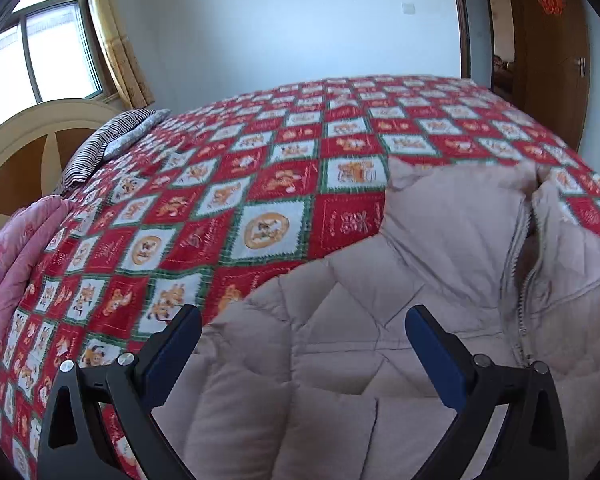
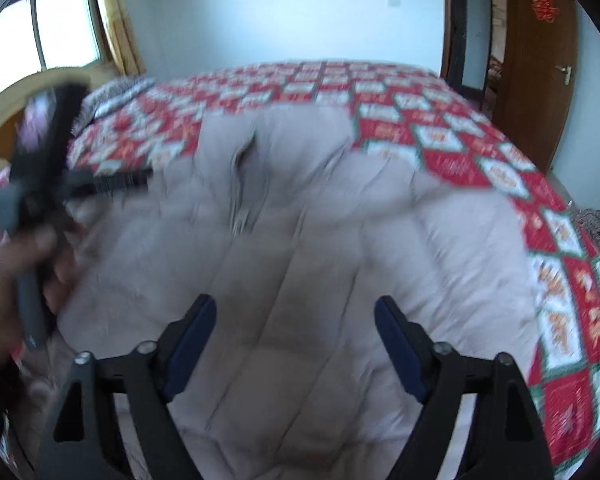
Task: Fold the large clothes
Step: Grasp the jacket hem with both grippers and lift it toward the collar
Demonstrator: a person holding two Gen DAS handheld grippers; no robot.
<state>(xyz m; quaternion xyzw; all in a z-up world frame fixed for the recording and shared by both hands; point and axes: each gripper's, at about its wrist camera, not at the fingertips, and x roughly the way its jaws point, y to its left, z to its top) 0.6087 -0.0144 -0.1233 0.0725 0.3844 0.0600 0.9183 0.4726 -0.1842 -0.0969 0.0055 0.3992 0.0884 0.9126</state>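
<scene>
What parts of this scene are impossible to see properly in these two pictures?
- Puffy jacket: its near part is cut off by the bottom edge and the left gripper in the left wrist view.
- Right wrist view: motion blur smears the bedspread pattern and the jacket's zipper.
- Hand at the left edge: mostly cut off, blurred.
- Room beyond the door: too small.

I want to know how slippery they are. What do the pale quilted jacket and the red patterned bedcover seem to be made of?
Pale pinkish-beige quilted jacket: probably a smooth synthetic shell over soft padding; puffy stitched panels, slight sheen, zipper.
Red patterned bedcover: looks like matte printed woven cloth, perhaps cotton; it lies flat without shine. The fibre cannot be confirmed.
</scene>
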